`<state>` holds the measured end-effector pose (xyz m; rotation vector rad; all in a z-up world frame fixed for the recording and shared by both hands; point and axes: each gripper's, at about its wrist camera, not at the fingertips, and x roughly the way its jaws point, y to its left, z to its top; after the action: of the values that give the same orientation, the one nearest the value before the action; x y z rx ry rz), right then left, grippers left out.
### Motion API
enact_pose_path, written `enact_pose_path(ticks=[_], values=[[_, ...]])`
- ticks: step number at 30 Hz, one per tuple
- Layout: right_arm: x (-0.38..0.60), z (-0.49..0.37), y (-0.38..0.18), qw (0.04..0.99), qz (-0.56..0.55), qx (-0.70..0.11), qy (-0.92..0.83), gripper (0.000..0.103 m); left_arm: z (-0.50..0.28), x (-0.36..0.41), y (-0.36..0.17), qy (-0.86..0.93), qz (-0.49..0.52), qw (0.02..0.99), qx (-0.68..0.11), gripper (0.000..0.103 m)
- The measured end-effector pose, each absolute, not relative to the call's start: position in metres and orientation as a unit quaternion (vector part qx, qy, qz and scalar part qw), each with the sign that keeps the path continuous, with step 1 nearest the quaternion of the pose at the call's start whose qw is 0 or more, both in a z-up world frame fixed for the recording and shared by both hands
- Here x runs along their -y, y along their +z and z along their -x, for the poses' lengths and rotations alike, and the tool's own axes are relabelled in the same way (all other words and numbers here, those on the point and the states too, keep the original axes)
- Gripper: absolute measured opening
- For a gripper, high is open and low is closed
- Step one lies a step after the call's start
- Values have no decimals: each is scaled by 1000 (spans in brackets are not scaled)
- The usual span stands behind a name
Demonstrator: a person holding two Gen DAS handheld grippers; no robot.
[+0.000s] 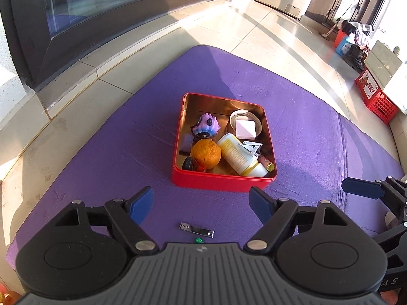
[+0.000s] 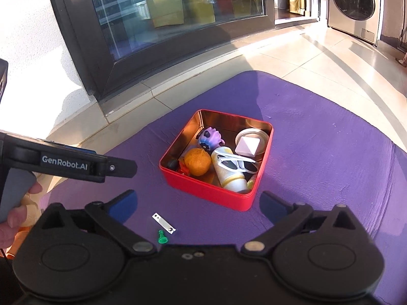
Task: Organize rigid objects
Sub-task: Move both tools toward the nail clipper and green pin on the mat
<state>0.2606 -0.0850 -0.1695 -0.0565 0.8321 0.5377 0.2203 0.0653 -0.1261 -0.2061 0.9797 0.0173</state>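
Purple mat (image 1: 292, 117), tiled floor (image 1: 274, 33), washing machine (image 2: 354, 5)

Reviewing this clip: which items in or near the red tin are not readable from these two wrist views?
- Small black and red pieces in the red metal tin, near corner: the orange round fruit and the tin wall hide them, both views.
- Printed label on the white cylindrical bottle: too small.
- Green plastic pawn: in the left wrist view, mostly hidden by the gripper body.

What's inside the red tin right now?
The red tin holds a purple toy, an orange ball, a white bottle with sunglasses lying on it, a round lid bearing a white block, and small bits. Whatever lies beneath them is covered.
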Motion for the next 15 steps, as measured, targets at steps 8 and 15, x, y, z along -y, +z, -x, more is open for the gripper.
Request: enact_pose_path(ticks=[8,15], values=[[66,-242,-208,859,72,-424,278,103,-215,-69,-161,16,86,860,-502,82],[43,-230,-246,841,89,-442,299,103,-215,-62,-196,-7,68,845,-531,82]])
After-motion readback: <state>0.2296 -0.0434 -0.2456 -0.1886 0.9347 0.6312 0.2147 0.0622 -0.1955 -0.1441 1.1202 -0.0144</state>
